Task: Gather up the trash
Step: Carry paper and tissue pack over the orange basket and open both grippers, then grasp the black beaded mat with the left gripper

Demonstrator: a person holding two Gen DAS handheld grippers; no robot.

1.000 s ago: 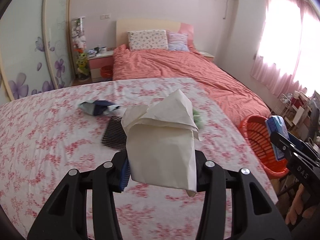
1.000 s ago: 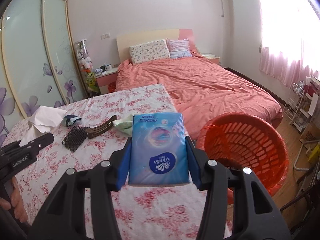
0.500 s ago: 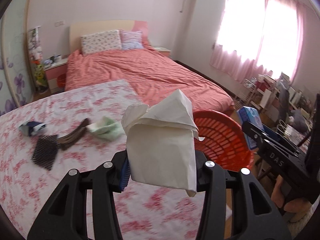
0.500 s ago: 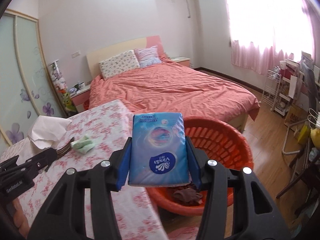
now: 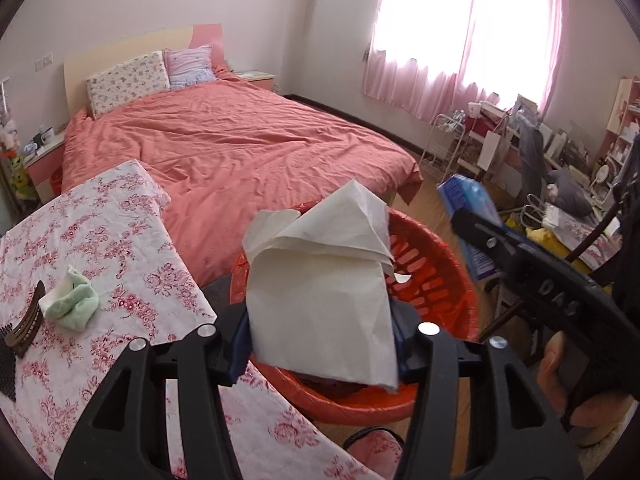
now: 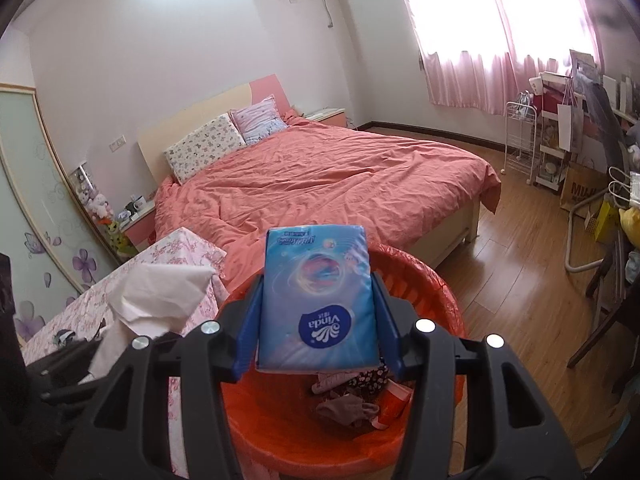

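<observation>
My left gripper (image 5: pixel 320 344) is shut on a crumpled white paper (image 5: pixel 320 288) and holds it over the near rim of the red basket (image 5: pixel 436 280). My right gripper (image 6: pixel 316 344) is shut on a blue tissue pack (image 6: pixel 318 300) and holds it above the same red basket (image 6: pixel 280 432), which has bits of trash inside. The white paper also shows in the right wrist view (image 6: pixel 156 300), at the left. The blue pack also shows in the left wrist view (image 5: pixel 468 208), at the right.
A table with a floral cloth (image 5: pixel 80 248) stands left of the basket, with a green tissue wad (image 5: pixel 72 304) and a brown comb (image 5: pixel 24 324) on it. A bed with a coral cover (image 5: pixel 240 148) lies behind. Cluttered shelves (image 6: pixel 560 148) line the right wall.
Both grippers have swung right from the table to over the red basket, each still holding its item. The basket's inside has come into view.
</observation>
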